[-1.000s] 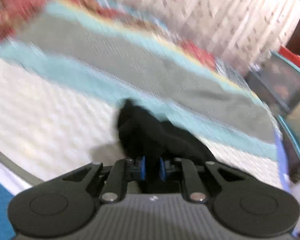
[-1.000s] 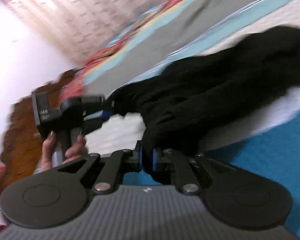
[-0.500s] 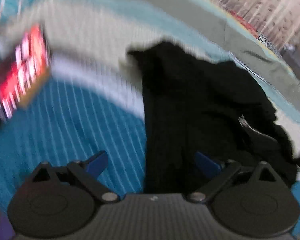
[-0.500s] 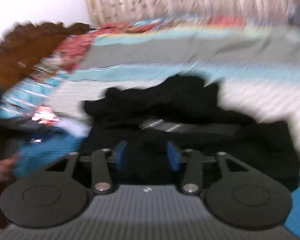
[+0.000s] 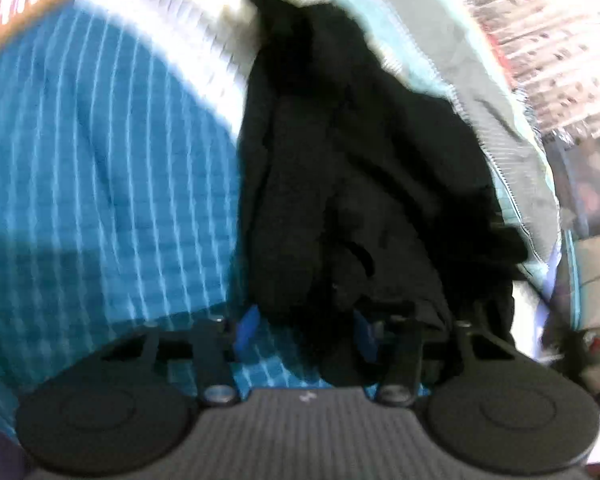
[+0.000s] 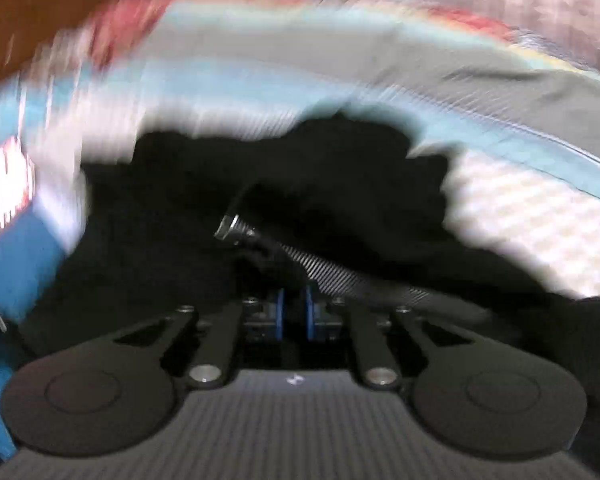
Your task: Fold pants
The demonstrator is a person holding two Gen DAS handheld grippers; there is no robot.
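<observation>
A: The black, soft-looking fabric pants (image 5: 352, 168) lie bunched on the blue-and-white striped bed cover (image 5: 99, 160); in the left wrist view the heap runs from about 12 o'clock down to 5 o'clock, right up to the left gripper (image 5: 306, 330).

B: And the grip? I'd judge the cloth light and floppy, not slippery, nothing to break; it will sag and crease wherever it isn't supported.

A: The left gripper's blue pads stand apart, with cloth drooping over the right-hand pad; I'd call it released, holding nothing. The right gripper (image 6: 292, 312) has its pads nearly together, yet whether cloth is pinched between them I cannot tell; blur and black on black hide it.

B: So take hold at a firm edge, the waistband or a hem, one gripper at each corner; I can't pick either out in that heap.

A: Only the right wrist view shows a shiny silver-tipped cord (image 6: 235, 228) at about 11 o'clock from the pads; it may be a drawstring. Only the left shows the striped cover's spread at 9 o'clock.
</observation>
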